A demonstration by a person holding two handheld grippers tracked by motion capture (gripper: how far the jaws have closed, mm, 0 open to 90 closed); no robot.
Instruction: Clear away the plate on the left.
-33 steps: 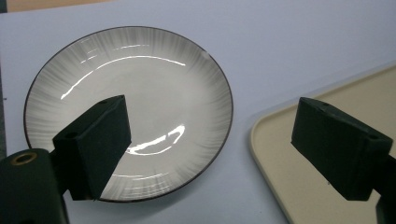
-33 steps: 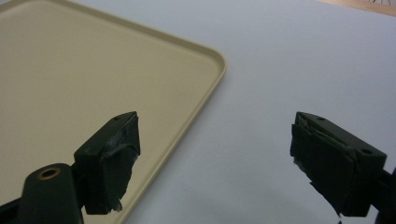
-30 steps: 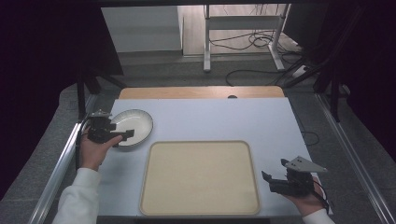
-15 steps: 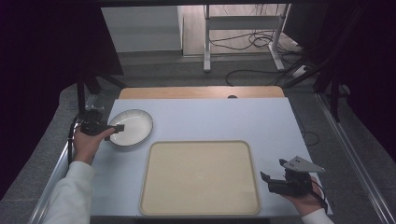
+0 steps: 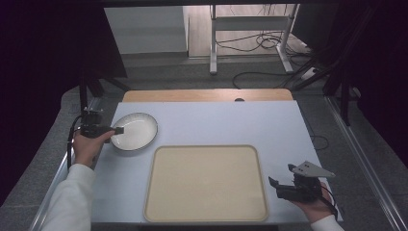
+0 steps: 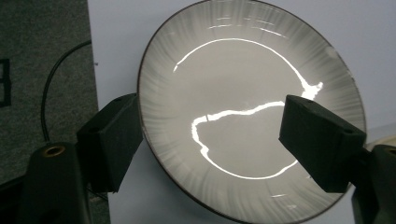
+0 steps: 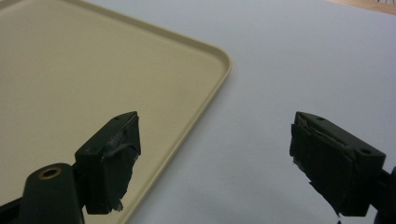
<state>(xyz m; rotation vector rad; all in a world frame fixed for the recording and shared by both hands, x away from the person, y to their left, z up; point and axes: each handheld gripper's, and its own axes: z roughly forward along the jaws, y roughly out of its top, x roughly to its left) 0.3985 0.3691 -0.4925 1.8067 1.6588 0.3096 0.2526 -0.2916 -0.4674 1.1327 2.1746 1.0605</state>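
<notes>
Right gripper sits nearest, at the table's front right corner, held in the person's right hand, just off the right edge of the tray. Its jaws are spread wide with nothing between them; in the right gripper view one jaw hangs over the tray's rim and the other over bare table. Tray is beige, rounded corners, raised lip, lying flat at front centre of the light blue table, nothing on it. Further back on the left, the left hand holds the left gripper at the near-left rim of the bowl. White sleeve runs in from the bottom left corner. Bowl is shallow, white-grey inside with a dark rim, upright on the table, just behind the tray's back left corner and apart from it. In the left gripper view the jaws straddle the bowl's rim: one jaw outside the rim over the table edge, the other over the inside of the bowl. Jaws have just been closing with the rim between them, but a gap is visible on both sides, so released, not pinching the bowl yet. Cable trails on the dark floor mat beyond the table edge. Far end: wooden strip along the table's back edge.
</notes>
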